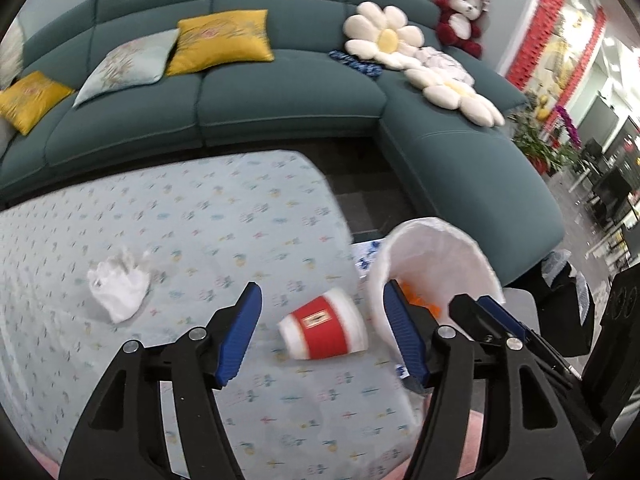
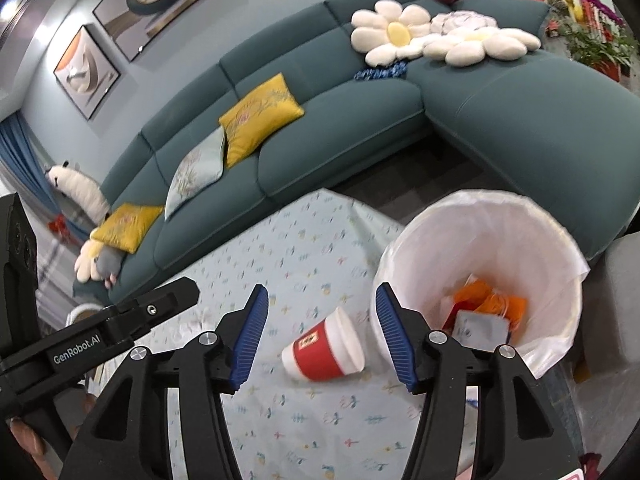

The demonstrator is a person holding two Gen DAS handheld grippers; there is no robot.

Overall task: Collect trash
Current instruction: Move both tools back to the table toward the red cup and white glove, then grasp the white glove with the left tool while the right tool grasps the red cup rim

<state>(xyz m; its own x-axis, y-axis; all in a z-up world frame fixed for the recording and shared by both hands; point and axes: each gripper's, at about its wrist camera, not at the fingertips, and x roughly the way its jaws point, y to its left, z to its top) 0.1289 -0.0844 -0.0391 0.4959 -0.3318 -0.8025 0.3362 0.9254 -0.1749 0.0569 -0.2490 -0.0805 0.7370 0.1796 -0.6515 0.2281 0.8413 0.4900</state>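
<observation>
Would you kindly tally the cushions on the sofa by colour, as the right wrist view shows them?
Yellow cushions: 2
Pale blue patterned cushions: 1
White flower-shaped cushions: 3
Total: 6

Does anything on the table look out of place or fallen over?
Yes. A red paper cup lies on its side on the tablecloth, beside the bin. A crumpled white tissue also lies loose further along the table.

cup (image 1: 325,328): lying on its side on the table (image 1: 168,216)
bin (image 2: 480,276): right of the cup, off the table's edge
tissue (image 1: 120,284): left of the cup
sofa (image 1: 248,92): behind the table
</observation>
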